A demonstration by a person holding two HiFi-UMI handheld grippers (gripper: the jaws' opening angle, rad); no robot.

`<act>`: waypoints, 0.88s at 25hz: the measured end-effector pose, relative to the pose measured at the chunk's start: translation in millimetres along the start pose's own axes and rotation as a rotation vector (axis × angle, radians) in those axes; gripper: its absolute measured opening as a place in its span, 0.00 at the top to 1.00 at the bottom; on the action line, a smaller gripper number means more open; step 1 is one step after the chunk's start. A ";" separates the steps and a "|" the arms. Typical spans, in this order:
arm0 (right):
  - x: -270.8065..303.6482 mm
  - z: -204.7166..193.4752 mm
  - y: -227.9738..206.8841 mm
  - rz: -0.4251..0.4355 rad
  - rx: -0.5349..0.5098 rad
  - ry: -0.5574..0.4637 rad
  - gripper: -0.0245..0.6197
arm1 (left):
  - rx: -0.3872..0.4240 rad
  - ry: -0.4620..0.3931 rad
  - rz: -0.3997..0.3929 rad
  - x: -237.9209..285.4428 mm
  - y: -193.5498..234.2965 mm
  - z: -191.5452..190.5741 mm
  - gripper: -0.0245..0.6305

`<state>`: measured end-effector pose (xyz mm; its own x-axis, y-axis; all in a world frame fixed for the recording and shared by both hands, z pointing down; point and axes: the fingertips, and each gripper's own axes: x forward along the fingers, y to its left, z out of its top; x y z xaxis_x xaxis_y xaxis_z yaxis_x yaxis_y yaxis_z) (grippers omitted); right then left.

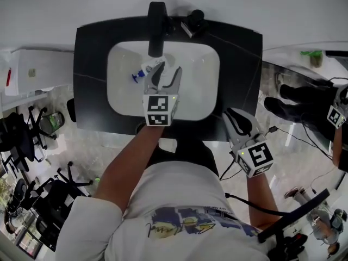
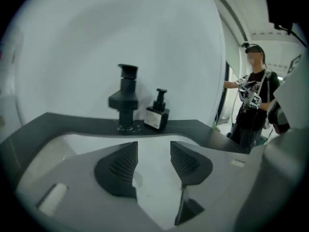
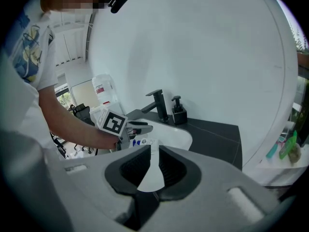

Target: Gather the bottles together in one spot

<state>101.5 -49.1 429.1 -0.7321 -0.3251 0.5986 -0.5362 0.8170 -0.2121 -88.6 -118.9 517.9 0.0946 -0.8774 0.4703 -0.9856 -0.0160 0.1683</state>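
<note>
Head view: left gripper [image 1: 168,69] over sink [image 1: 201,86], jaws apart, empty, beside a lying bottle [image 1: 142,73]. Right gripper [image 1: 234,117] at counter [image 1: 239,64] edge, jaws together, empty.

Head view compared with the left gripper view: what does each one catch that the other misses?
Only the head view: a small bottle lying in the sink, the right tongs over the counter's front right corner, and the wearer's shirt. Only the left gripper view: a bystander standing upright; the head view catches just an arm at its right edge. Both: the faucet, the soap dispenser, and the left tongs, open and empty.
</note>
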 end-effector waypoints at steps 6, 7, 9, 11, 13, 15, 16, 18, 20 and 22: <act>15.0 5.2 18.5 0.037 -0.021 0.015 0.88 | -0.406 0.074 0.169 -21.1 64.8 -38.0 0.65; 16.9 5.4 20.9 0.043 -0.023 0.019 0.88 | -0.487 0.082 0.205 -23.7 75.9 -45.4 0.65; 20.4 6.3 24.9 0.054 -0.030 0.026 0.88 | -0.593 0.093 0.263 -27.9 92.4 -56.9 0.65; 24.0 8.8 26.9 0.061 -0.038 0.030 0.88 | -0.663 0.099 0.299 -28.7 102.2 -64.8 0.65; 26.9 11.2 27.6 0.065 -0.044 0.032 0.88 | -0.754 0.103 0.322 -25.9 107.8 -74.6 0.65; 29.2 12.9 28.6 0.072 -0.051 0.035 0.88 | -0.853 0.110 0.351 -24.6 112.5 -87.6 0.65; 30.4 13.3 28.7 0.075 -0.054 0.037 0.88 | -0.898 0.114 0.368 -24.9 115.3 -94.2 0.65; 32.5 12.5 26.9 0.081 -0.054 0.044 0.88 | -0.982 0.113 0.404 -25.2 122.3 -105.0 0.65; 33.8 12.1 24.6 0.085 -0.055 0.051 0.88 | -1.057 0.106 0.444 -25.0 130.3 -113.7 0.65; 34.5 11.9 23.0 0.086 -0.057 0.056 0.88 | -1.123 0.095 0.485 -24.1 139.2 -122.0 0.65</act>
<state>58.8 -47.2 435.7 -0.7489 -0.2265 0.6228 -0.4465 0.8669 -0.2217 -211.0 -41.5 635.7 -0.1922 -0.6386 0.7451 -0.2578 0.7655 0.5896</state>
